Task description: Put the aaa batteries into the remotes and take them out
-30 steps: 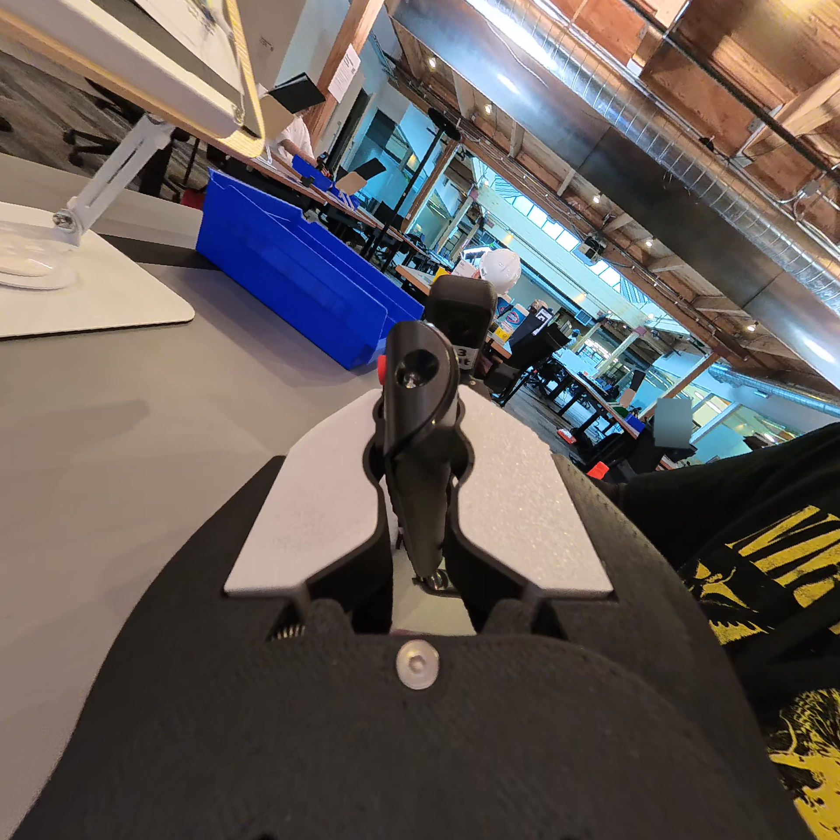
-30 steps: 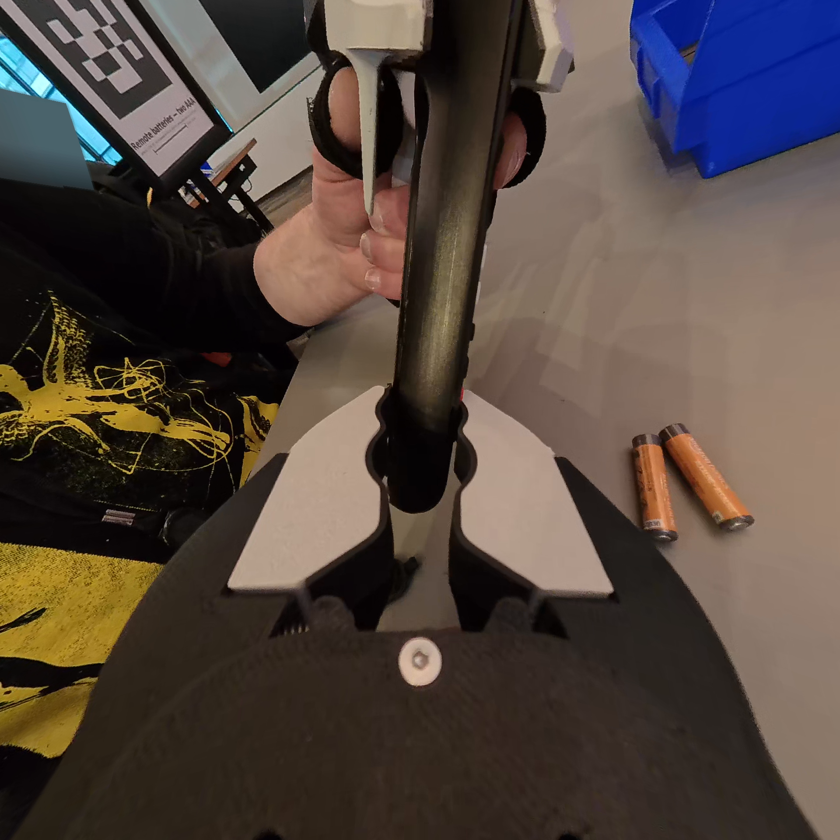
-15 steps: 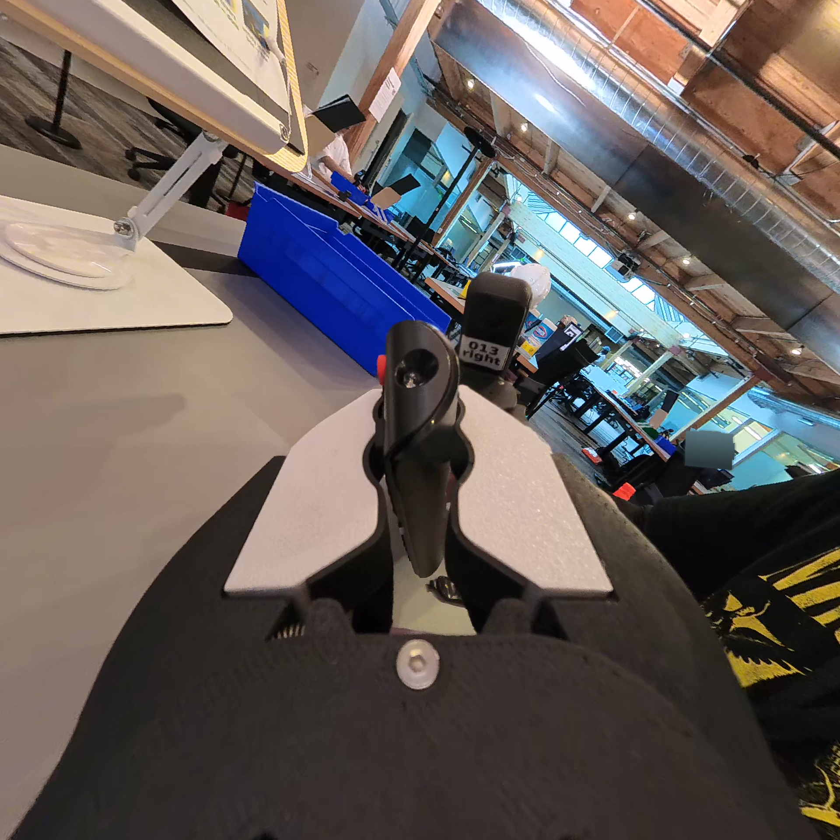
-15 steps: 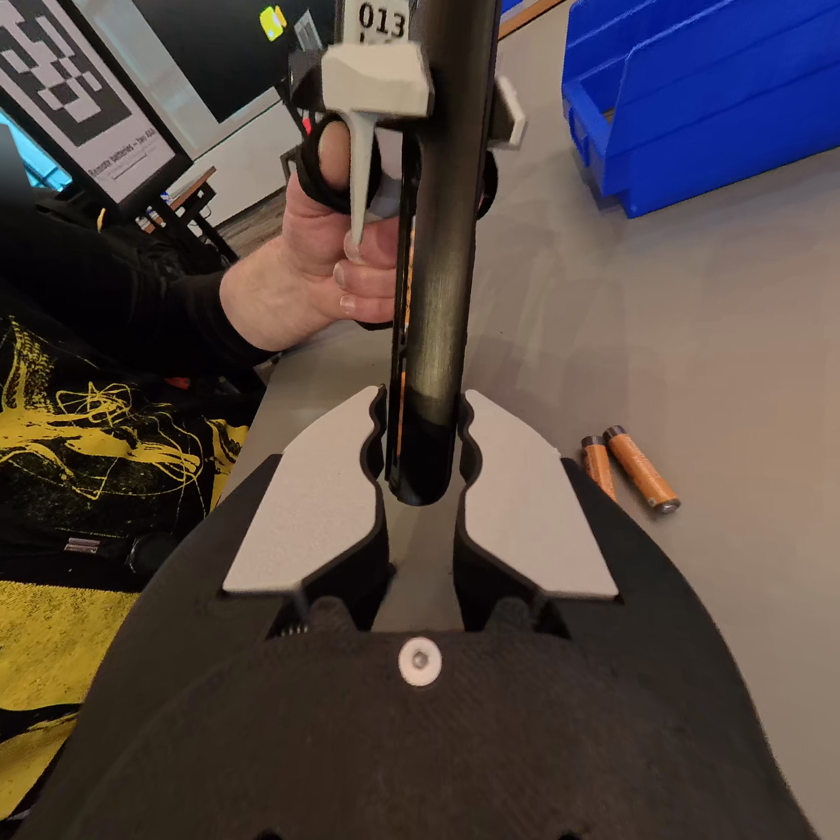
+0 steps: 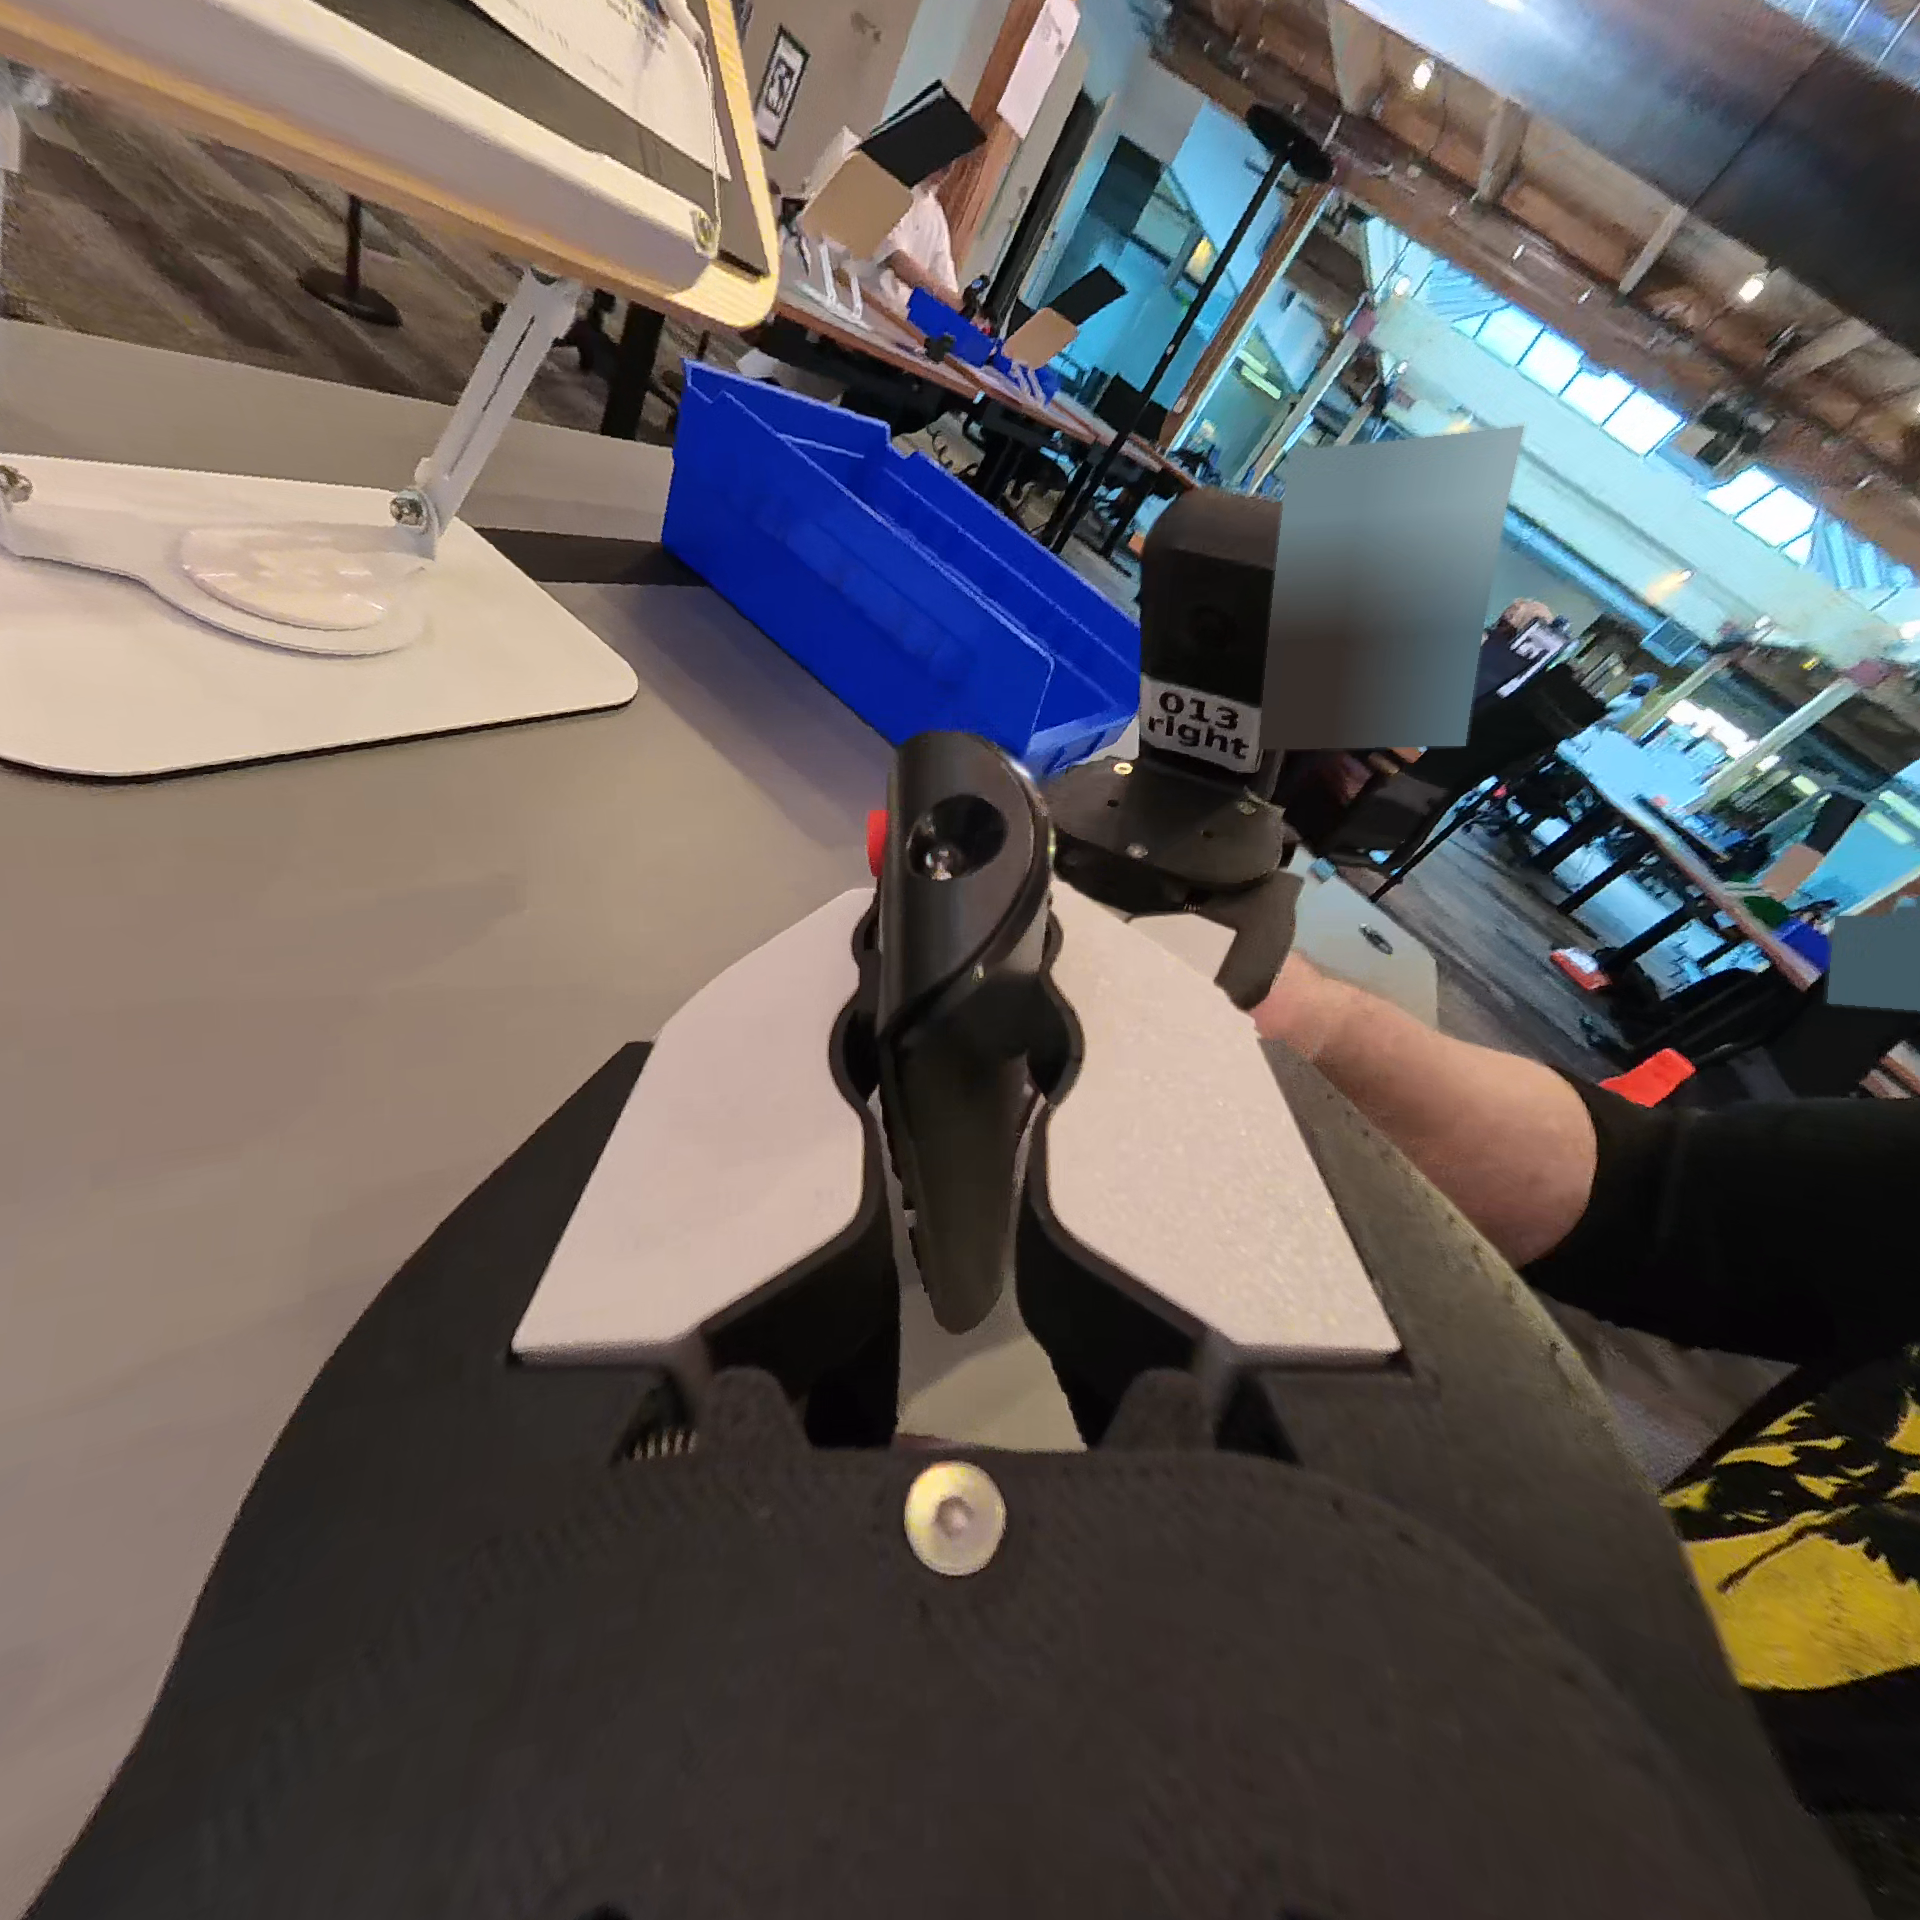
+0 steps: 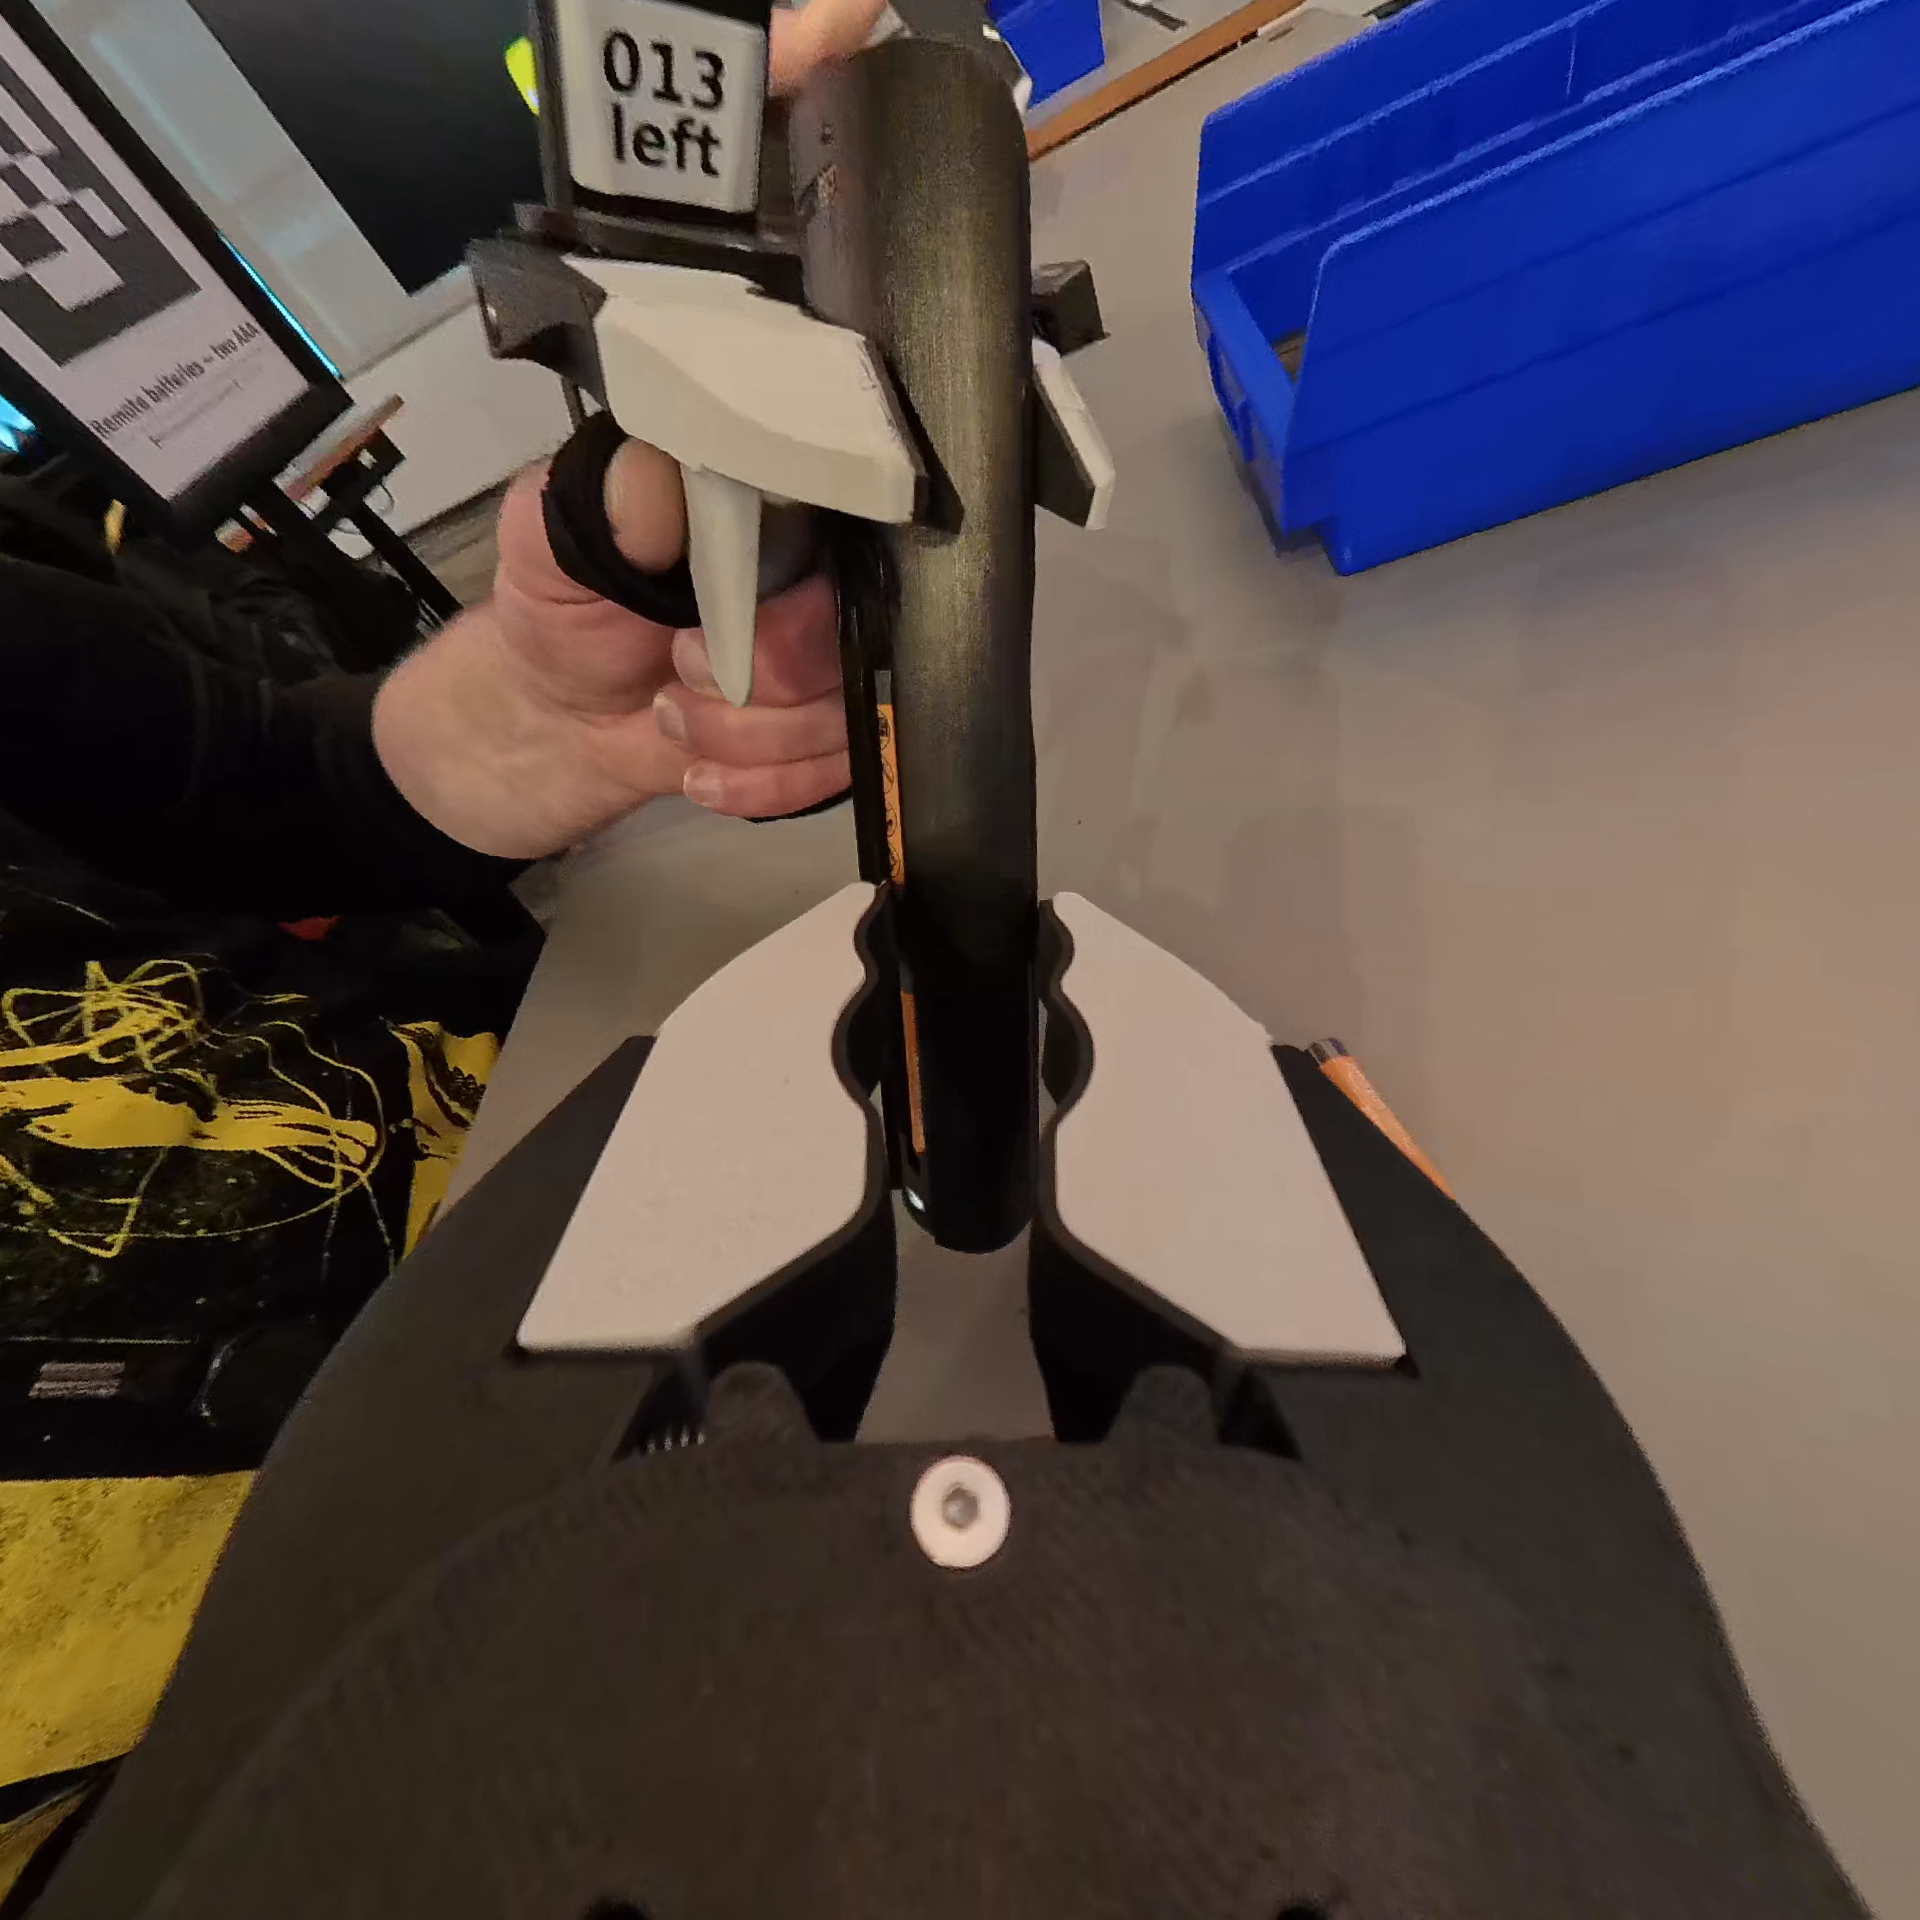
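Remote (image 6: pixel 961 727), black and slim, sits pinched between your right gripper (image 6: pixel 961 1039) fingers at its near end, held above the grey table (image 6: pixel 1455 831). An orange battery (image 6: pixel 907 1070) shows along its open left side. Just right of that gripper, another orange battery (image 6: pixel 1361 1101) lies on the table, mostly hidden. At the remote's far end your left gripper (image 5: pixel 951 1049) is clamped on it too, your hand (image 6: pixel 582 707) on the trigger. Farther right of the grippers stands a blue bin (image 6: pixel 1558 291).
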Demonstrator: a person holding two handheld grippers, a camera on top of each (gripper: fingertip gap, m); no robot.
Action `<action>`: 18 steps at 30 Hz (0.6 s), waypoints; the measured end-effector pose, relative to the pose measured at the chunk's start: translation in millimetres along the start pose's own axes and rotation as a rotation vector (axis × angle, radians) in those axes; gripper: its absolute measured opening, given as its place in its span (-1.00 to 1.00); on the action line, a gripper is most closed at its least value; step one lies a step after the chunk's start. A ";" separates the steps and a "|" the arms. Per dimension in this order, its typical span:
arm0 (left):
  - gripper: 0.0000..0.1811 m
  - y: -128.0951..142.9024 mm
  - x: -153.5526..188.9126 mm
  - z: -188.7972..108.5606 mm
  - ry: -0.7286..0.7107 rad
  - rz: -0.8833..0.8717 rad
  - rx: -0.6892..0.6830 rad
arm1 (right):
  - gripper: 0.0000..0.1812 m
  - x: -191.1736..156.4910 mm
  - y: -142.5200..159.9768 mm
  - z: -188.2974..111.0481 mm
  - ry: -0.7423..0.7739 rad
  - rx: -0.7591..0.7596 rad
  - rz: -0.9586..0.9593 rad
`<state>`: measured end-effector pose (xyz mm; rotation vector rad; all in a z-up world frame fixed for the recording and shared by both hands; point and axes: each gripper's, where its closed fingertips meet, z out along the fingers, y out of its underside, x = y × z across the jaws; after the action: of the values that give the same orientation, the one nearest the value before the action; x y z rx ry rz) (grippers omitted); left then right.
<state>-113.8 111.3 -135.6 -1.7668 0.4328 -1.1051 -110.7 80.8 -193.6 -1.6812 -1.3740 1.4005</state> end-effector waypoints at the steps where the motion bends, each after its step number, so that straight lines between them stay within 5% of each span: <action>1: -0.74 2.2 -0.4 0.6 -0.012 0.013 -0.008 | -0.73 0.5 2.5 1.7 0.003 -0.016 -0.001; 18: -0.74 17.6 -6.1 5.3 -0.109 0.065 -0.042 | -0.72 7.7 13.4 9.5 -0.003 -0.067 0.010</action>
<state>-109.4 110.3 -154.5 -1.8274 0.4467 -0.9562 -115.4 81.8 -211.1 -1.7308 -1.4304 1.3770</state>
